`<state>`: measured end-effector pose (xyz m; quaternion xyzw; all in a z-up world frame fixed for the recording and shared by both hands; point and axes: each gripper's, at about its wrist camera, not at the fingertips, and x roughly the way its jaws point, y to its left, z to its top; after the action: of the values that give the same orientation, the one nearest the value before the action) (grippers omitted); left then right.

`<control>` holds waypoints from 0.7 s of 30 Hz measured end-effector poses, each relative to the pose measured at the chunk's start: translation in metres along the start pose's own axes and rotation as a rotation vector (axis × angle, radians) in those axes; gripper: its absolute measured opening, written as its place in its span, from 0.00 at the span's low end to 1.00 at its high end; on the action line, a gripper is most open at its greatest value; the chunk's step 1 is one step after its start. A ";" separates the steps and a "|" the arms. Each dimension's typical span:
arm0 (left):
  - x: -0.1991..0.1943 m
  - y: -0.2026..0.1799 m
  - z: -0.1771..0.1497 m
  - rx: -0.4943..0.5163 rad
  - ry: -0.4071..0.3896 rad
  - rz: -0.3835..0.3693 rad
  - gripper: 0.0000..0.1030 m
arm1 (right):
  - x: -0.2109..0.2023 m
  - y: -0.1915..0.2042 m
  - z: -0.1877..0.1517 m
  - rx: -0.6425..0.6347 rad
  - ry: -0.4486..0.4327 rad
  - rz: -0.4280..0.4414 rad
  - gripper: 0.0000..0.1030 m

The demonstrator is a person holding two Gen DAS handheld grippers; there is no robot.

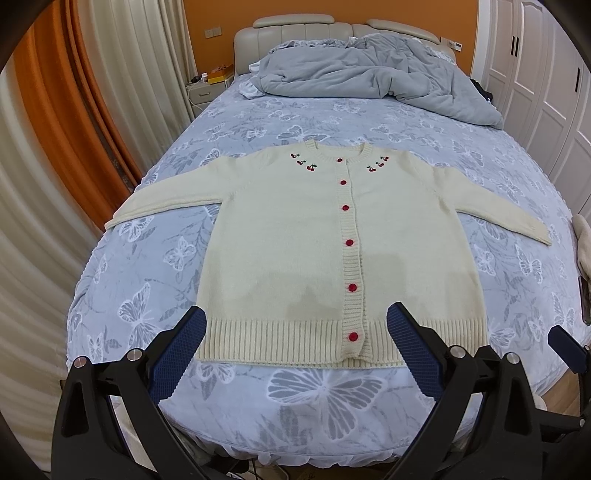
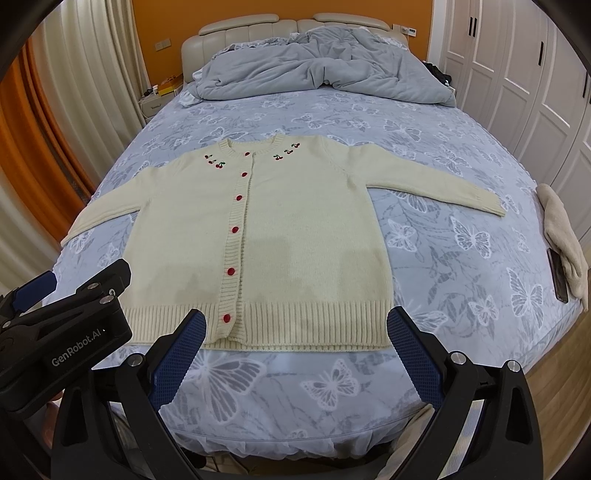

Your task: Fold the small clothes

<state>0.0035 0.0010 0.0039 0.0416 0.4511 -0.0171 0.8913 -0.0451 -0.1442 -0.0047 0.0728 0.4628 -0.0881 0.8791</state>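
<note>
Cardigan (image 1: 295, 236): cream knit, spread flat and face up on the bed (image 1: 424, 122), buttoned shut, both sleeves stretched out sideways; it lies just ahead of both tongs.
Hem (image 1: 280, 338): broad ribbed band, the edge nearest the tongs, running straight across; in the left wrist view it shows between the two blue pads, in the right wrist view likewise.
Left tongs (image 1: 295, 325): fingers spread wide apart, holding nothing, poised over the hem near the bed's foot.
Right tongs (image 2: 295, 326): fingers also wide apart and empty, poised over the hem to the right of the button band.
Open room: a strip of bare butterfly-print sheet lies between the hem and the bed's foot edge under the tongs; more sheet shows beyond each cuff and ahead of the collar.
Far end: a rumpled grey duvet (image 1: 373, 74) is heaped at the headboard (image 1: 295, 31), well apart from the collar.
Right edge: a beige cloth (image 2: 565, 240) and a dark phone (image 2: 557, 273) lie at the bed's right side, past the right cuff.
Writing: "GenRobot.AI" in white on the black body of the left tongs, seen in the right wrist view.
Look: six red buttons (image 1: 347, 207) run down a ribbed band; small red cherry embroidery (image 1: 303, 162) sits on each side of the round ribbed collar.
</note>
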 end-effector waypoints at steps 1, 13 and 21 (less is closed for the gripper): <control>0.000 0.000 0.000 0.000 -0.001 -0.001 0.93 | 0.000 0.000 0.000 0.000 0.001 0.001 0.94; 0.004 0.002 0.005 0.004 0.011 -0.002 0.93 | 0.008 0.002 0.000 0.003 0.018 0.012 0.94; 0.024 0.015 0.000 -0.044 0.027 -0.027 0.94 | 0.044 -0.054 0.001 0.132 0.054 0.111 0.94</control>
<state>0.0185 0.0158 -0.0149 0.0162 0.4637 -0.0189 0.8856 -0.0324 -0.2012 -0.0428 0.1584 0.4746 -0.0674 0.8632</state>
